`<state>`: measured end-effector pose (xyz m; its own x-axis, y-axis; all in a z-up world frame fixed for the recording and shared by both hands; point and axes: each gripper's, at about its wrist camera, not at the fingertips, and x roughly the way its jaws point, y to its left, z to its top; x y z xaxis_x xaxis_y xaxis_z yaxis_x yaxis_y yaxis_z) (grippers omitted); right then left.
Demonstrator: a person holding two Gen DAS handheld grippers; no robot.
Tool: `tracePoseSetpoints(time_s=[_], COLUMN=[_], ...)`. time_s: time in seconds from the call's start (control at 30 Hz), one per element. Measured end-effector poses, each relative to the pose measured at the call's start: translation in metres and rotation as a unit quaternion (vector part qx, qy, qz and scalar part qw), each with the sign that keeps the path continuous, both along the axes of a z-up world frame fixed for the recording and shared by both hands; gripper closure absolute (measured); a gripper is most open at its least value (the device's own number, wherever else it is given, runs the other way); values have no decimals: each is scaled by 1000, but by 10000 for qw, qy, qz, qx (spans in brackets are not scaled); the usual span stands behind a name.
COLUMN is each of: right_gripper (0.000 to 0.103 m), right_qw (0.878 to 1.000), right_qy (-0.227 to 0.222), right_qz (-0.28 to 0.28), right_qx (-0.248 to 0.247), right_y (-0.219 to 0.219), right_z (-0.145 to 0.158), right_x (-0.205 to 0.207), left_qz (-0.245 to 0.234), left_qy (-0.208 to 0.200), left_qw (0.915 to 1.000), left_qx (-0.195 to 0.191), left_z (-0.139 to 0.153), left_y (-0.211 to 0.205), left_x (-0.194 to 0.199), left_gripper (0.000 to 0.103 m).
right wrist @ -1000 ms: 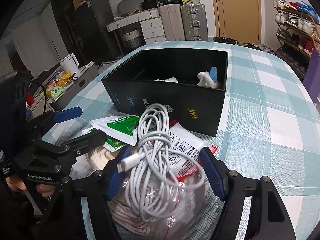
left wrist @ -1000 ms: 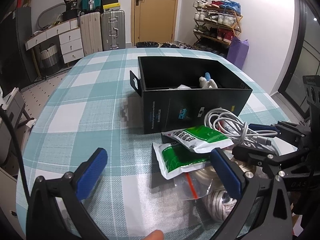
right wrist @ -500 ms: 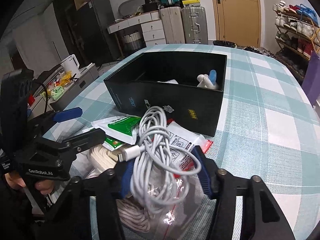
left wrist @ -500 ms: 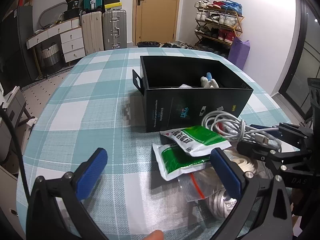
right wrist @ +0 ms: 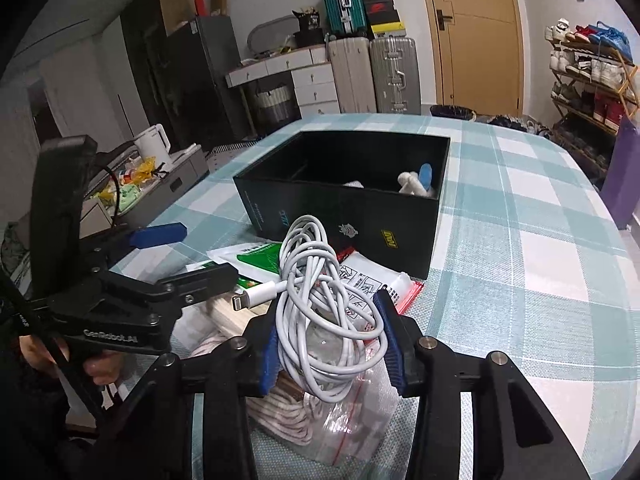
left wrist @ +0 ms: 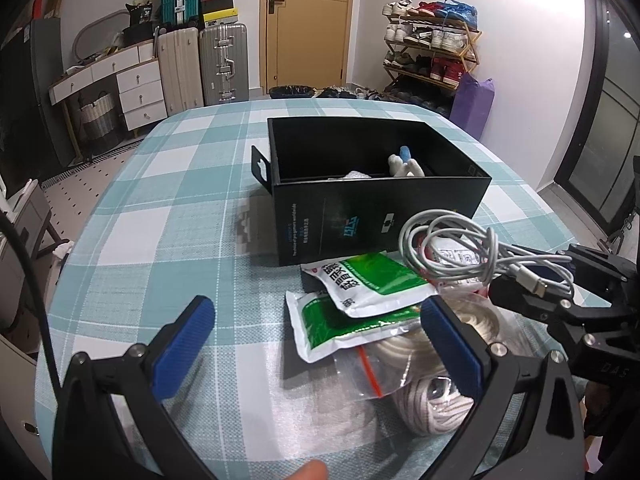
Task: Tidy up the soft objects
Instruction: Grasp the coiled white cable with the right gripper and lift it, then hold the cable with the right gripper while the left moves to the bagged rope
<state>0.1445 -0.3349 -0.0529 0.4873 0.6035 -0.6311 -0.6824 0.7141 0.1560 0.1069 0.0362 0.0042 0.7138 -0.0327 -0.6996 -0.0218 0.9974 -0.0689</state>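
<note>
My right gripper (right wrist: 328, 320) has its jaws closing on a coiled white charging cable (right wrist: 316, 280), and both blue pads press the bundle. The cable (left wrist: 448, 248) hangs just above the pile, in front of the open black box (left wrist: 380, 216). Below it lie two green-and-white pouches (left wrist: 372, 284) and a clear zip bag of white rope (left wrist: 420, 368). A white-and-blue soft item (left wrist: 404, 164) sits inside the box. My left gripper (left wrist: 316, 308) stands open over the tablecloth, left of the pile, with nothing between its fingers.
A white packet with red print (right wrist: 368, 280) lies against the box (right wrist: 340, 208) under the cable. The checked tablecloth (left wrist: 160, 240) stretches left and behind the box. The other gripper's black frame (right wrist: 120, 300) crowds the left side of the pile.
The right jaws narrowed around the white cable, and the bundle rose slightly off the pile toward the box. The left gripper stayed where it was.
</note>
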Motion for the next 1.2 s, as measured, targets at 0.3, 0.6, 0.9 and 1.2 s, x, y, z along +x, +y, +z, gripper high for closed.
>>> tracePoseSetpoints(time_s=[0.3, 0.6, 0.9, 1.2], right_gripper=[61, 61, 61, 61], right_qw=[9995, 9977, 9968, 9966], right_qy=[-232, -454, -407, -274], right_qz=[-94, -344, -586, -674], right_qx=[210, 374, 374, 386], right_y=[-14, -40, -61, -64], right_z=[14, 28, 24, 15], right_x=[-14, -28, -34, -28], left_qz=[-90, -304, -614, -515], left_qy=[-47, 2, 226, 397], left_qw=[9999, 9995, 9971, 9975], left_qx=[26, -27, -386, -287], left_z=[6, 7, 3, -3], left_y=[-9, -25, -30, -41], left_x=[-5, -9, -8, -3], left_gripper=[0, 0, 0, 0])
